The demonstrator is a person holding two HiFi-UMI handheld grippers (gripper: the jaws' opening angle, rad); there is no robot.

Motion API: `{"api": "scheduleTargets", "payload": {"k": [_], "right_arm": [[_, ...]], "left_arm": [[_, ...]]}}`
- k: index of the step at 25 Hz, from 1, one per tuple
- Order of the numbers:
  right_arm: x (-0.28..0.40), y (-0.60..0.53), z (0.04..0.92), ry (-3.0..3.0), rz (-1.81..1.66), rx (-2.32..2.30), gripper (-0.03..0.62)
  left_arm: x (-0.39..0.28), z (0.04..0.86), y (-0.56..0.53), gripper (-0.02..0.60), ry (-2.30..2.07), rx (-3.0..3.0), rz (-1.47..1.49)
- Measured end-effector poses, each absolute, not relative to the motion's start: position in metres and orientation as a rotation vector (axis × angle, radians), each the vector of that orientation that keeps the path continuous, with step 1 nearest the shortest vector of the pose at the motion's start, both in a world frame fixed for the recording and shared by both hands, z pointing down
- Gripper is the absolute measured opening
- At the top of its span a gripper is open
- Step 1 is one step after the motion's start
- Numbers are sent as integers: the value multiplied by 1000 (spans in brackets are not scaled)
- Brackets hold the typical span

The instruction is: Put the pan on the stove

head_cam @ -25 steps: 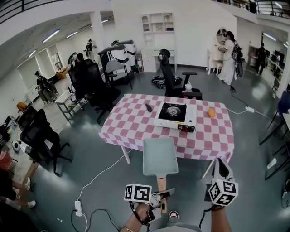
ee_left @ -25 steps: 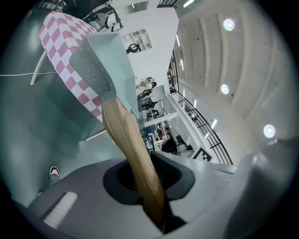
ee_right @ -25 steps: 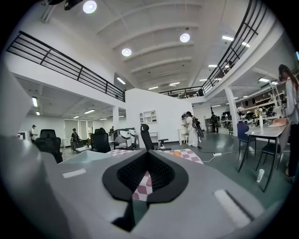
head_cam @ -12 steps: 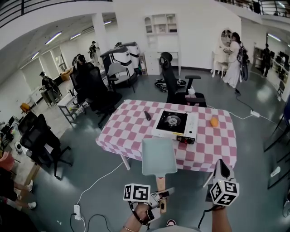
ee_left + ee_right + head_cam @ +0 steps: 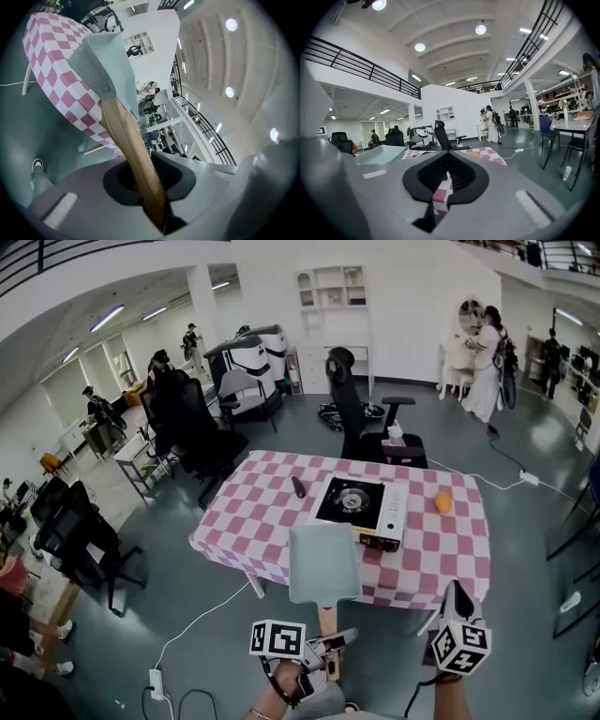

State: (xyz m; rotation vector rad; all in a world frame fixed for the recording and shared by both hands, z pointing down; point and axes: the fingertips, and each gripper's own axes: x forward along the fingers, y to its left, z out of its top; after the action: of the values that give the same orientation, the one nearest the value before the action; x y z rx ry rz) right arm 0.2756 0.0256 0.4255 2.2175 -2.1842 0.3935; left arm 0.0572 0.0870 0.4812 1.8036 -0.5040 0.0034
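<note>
Clamped on the handle [image 5: 131, 154] of the pan [image 5: 323, 563], left tongs [image 5: 330, 641] are holding it short of the stove [image 5: 356, 507] ahead, a forward set-down seemingly pending; right tongs [image 5: 457, 596] are gaping slightly, empty.

Square pale-green pan [image 5: 323, 563] with straight wooden handle [image 5: 328, 618], held in the air by the handle in the closed jaws of the left gripper [image 5: 330, 645], at the near table edge, short of the white, black-topped single-burner stove [image 5: 361, 510] lying flat on the checked table [image 5: 253, 517].
</note>
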Motion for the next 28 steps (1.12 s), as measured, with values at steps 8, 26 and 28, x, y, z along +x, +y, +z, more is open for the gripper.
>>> {"api": "scheduleTargets", "payload": {"k": [8, 26, 28], "right_arm": [[285, -17, 429, -2096, 393, 2298, 9], [248, -167, 401, -1930, 357, 2445, 8], [246, -179, 401, -1907, 349, 2455, 8]], "left_arm": [[56, 482, 24, 52, -446, 1807, 9], [12, 463, -159, 52, -319, 1859, 114], [8, 465, -175, 53, -305, 1857, 117]]}}
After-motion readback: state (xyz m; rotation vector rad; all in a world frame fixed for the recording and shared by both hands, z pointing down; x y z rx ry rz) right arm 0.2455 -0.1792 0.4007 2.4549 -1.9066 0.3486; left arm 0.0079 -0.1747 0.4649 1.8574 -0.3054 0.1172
